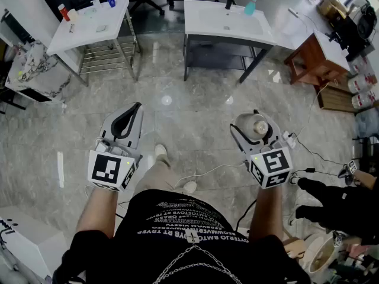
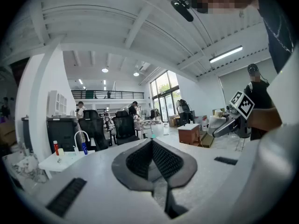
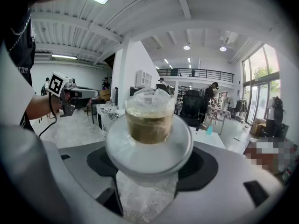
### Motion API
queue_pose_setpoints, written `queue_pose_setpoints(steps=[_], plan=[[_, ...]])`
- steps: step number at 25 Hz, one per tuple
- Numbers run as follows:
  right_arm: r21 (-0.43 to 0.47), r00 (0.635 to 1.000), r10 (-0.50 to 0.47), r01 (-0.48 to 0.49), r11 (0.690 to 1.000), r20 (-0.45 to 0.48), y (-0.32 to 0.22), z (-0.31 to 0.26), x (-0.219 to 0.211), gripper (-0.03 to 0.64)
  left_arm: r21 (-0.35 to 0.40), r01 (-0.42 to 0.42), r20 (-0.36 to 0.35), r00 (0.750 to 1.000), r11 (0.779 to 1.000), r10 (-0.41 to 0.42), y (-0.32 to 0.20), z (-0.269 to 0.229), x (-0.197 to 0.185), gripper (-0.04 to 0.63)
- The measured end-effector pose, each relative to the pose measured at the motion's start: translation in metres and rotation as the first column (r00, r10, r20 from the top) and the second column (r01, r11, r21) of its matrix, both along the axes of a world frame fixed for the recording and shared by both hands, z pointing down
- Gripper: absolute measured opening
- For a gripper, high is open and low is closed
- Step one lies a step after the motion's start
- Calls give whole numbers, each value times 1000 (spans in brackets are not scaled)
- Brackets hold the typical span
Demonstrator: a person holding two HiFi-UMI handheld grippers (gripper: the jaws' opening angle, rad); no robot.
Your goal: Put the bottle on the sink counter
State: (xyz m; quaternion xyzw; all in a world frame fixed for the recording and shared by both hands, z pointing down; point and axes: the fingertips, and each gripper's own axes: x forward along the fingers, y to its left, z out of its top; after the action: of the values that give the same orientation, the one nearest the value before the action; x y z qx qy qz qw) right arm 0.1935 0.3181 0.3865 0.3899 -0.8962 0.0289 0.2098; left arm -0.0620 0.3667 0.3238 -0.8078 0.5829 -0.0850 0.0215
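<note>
My right gripper [image 1: 256, 122] is shut on a round white bottle [image 1: 253, 127] with a brownish cap. In the right gripper view the bottle [image 3: 149, 139] fills the space between the black pads [image 3: 202, 168], cap pointing away from the camera. The jaws stand wide around its body. My left gripper [image 1: 138, 107] is shut and holds nothing; in the left gripper view its tips [image 2: 152, 142] meet. Both grippers hang at waist height over the marble floor. The white sink counter [image 1: 219, 22] with a dark faucet [image 1: 230, 1] stands ahead, a few steps off.
A teal bottle [image 1: 250, 6] stands on the sink counter. A white table [image 1: 83, 28] with small bottles and a wire rack is at the far left. A wooden desk [image 1: 312, 58] is on the right. Another person [image 1: 331, 197] stands at lower right; cables cross the floor.
</note>
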Motion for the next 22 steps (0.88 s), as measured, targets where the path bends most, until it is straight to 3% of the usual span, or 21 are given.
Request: queue_pose_setpoints(steps=[5,14,22], plan=[[2,1000,-19,19,1000,17,36,-11,11,331,13,42,-10,999,999,-42,28,-12,1,6],[37,999,-39,38,999,20,55,-35,16,331,59,21,12,1000,998,-21,56,-29,25,6],[78,1000,8,-10,997,31,19,-41,6,331,69,34,36,999,997,-37,21,-11,-2,6]])
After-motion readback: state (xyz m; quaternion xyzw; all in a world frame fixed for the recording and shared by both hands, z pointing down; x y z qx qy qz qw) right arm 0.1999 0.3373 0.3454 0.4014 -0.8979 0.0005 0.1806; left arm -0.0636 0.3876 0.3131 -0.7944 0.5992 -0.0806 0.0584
